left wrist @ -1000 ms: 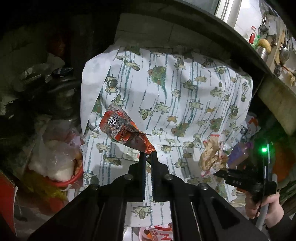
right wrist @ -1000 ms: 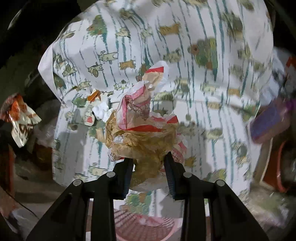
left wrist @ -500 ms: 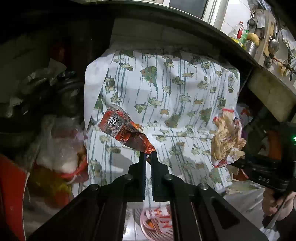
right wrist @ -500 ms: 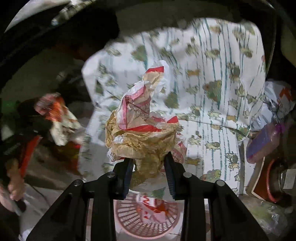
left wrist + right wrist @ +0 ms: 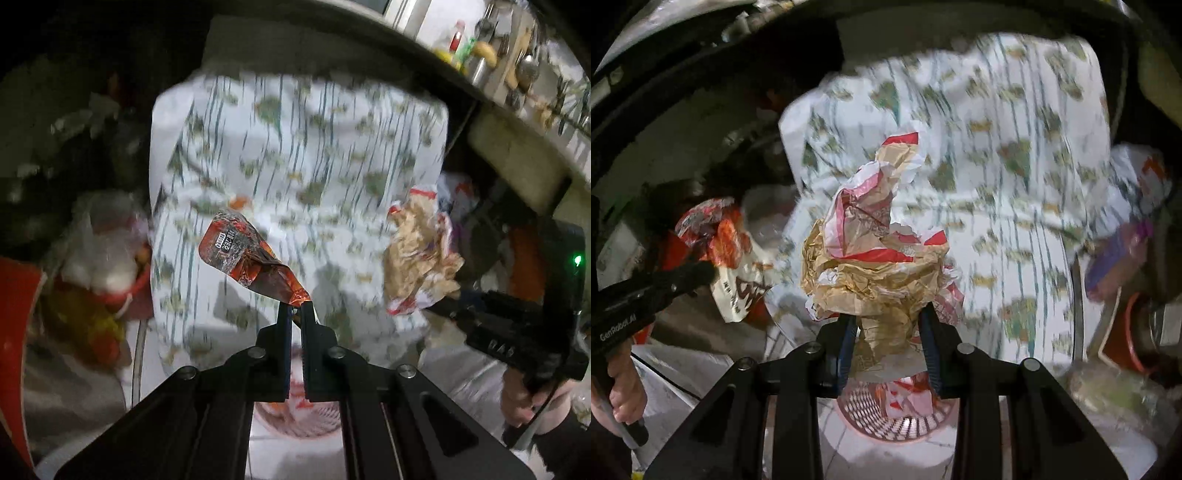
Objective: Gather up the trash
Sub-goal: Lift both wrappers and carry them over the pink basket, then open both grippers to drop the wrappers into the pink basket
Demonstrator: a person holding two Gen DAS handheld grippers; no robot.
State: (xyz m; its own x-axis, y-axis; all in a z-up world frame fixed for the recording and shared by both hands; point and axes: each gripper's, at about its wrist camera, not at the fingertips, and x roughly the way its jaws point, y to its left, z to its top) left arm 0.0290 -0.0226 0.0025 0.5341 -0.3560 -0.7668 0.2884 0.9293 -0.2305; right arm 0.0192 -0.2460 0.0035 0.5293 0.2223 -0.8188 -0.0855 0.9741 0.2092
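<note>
Left wrist view: my left gripper [image 5: 295, 308] is clamped tight on the corner of a crinkled red-orange foil snack wrapper [image 5: 245, 258], which sticks out toward 11 o'clock. My right gripper [image 5: 448, 295] sits at 3 o'clock.

Right wrist view: my right gripper [image 5: 888, 325] grips a crumpled tan-and-red paper wrapper [image 5: 875, 258]. A pink perforated plastic basket [image 5: 897, 421] sits at 6 o'clock, over the white patterned cloth [image 5: 1015, 166].

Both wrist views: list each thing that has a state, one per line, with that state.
Left gripper: shut on the red packet's corner.
Red packet: crumpled, held in the air.
Right gripper: shut on the paper wad.
Paper wad: crumpled, lifted off the cloth.
Basket: open, wrappers inside.
Cloth: spread over the table, hanging down its front.
</note>
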